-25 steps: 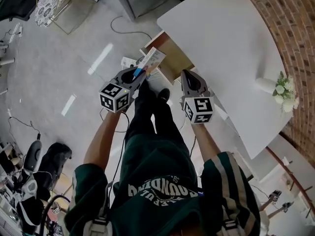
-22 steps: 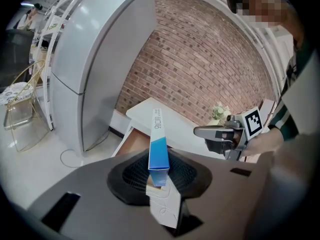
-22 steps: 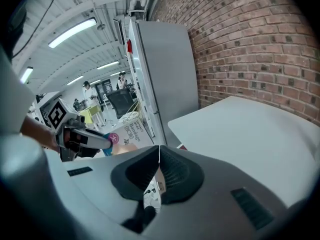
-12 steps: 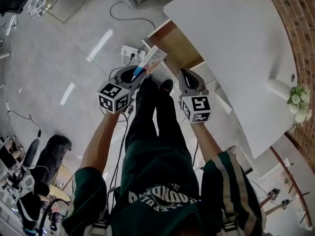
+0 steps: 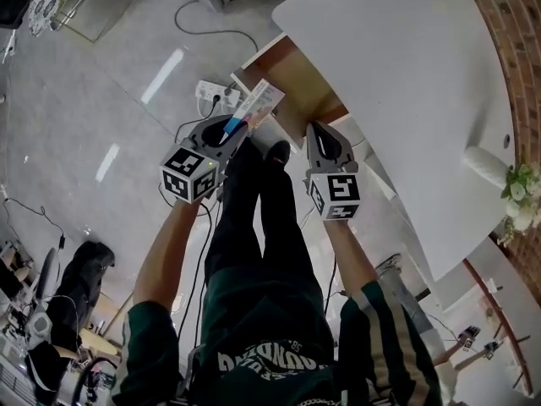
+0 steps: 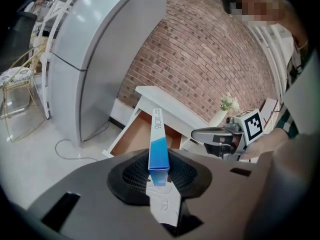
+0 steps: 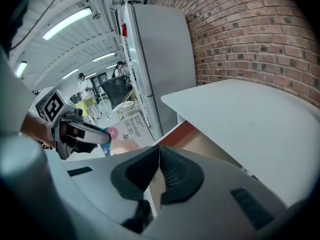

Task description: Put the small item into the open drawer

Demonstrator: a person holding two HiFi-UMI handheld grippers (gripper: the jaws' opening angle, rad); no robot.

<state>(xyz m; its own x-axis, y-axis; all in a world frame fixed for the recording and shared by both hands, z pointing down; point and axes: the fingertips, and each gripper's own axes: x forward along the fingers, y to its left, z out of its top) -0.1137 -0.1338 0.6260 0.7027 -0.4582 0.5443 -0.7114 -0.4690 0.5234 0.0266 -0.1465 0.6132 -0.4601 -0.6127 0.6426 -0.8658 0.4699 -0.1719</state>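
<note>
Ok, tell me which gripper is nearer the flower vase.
Right. The right gripper is left of the vase, across the white tabletop; the left gripper, holding the bandage box, is farther left.

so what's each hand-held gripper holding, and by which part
The left hand-held gripper clamps the slim blue-and-white box by its blue end. The right hand-held gripper is shut on nothing.

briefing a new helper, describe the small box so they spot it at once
Find the white desk by the brick wall; a wooden drawer stands open at its edge. Just before the drawer, the left gripper is shut on the box. It is a long thin carton, white with a blue end; the right gripper holds nothing.
</note>
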